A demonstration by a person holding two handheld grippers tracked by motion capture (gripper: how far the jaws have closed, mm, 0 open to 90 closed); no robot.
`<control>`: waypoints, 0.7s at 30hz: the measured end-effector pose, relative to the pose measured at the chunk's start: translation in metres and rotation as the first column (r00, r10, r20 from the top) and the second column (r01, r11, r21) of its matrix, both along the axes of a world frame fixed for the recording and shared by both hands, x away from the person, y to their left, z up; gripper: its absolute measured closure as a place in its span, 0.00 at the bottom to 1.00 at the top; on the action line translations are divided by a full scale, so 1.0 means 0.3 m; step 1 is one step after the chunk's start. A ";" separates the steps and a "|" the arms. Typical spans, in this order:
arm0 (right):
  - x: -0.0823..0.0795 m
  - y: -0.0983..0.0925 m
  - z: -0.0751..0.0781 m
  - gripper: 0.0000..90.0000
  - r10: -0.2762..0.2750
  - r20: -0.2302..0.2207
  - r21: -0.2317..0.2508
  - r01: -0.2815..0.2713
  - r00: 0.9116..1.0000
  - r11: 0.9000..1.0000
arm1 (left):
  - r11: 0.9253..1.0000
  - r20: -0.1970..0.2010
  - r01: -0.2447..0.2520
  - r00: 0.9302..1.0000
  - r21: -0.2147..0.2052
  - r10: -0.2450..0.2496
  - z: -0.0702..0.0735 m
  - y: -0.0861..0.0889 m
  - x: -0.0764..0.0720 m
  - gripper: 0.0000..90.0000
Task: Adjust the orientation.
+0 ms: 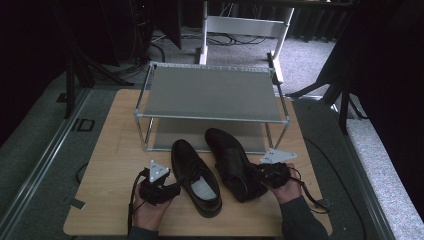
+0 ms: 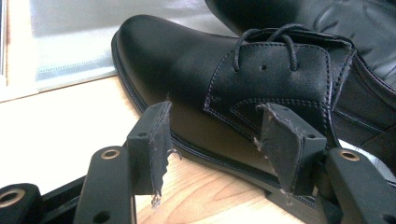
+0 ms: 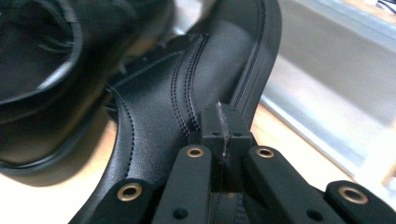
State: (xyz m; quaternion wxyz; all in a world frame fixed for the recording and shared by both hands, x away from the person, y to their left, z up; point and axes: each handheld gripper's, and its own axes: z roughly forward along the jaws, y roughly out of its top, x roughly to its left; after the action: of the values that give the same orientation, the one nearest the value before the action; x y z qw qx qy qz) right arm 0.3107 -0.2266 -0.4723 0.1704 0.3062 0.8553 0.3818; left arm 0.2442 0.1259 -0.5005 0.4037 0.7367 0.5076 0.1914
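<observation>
Two black leather lace-up shoes stand side by side on the wooden table (image 1: 115,165), toes toward a metal rack. My left gripper (image 1: 175,190) is at the outer side of the left shoe (image 1: 195,180). In the left gripper view the left gripper (image 2: 219,140) stands open, its pads apart in front of that shoe's (image 2: 187,60) laced flank and sole edge. My right gripper (image 1: 257,175) is against the heel side of the right shoe (image 1: 227,160). In the right gripper view the right gripper (image 3: 224,128) is shut, its tips against the shoe's stitched side (image 3: 154,116).
A two-tier metal shoe rack (image 1: 210,117) stands just behind the shoes, its lower shelf (image 2: 70,42) close to the toes. Bare wood lies to the left of the left shoe and along the table's front edge. Dark floor, cables and stands surround the table.
</observation>
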 end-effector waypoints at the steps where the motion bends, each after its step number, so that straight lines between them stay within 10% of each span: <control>1: 0.010 -0.010 0.001 1.00 -0.015 -0.007 0.001 0.015 1.000 1.000 | 1.000 0.000 -0.001 1.000 -0.001 0.001 0.000 0.000 0.000 0.48; 13: 0.105 -0.095 -0.030 1.00 -0.140 -0.053 -0.028 0.138 0.989 0.990 | 1.000 -0.013 0.001 1.000 -0.001 -0.001 -0.012 0.002 0.003 0.48; 21: 0.193 -0.172 -0.088 1.00 -0.188 -0.164 -0.023 0.187 0.968 0.982 | 1.000 -0.016 0.003 1.000 0.004 -0.003 -0.017 -0.006 0.009 0.48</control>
State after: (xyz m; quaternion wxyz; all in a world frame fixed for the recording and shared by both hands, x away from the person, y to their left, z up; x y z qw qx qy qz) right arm 0.3685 -0.2782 -0.4987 0.1351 0.4155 0.8352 0.3340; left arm 0.2469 0.1241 -0.5057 0.3983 0.7399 0.5092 0.1861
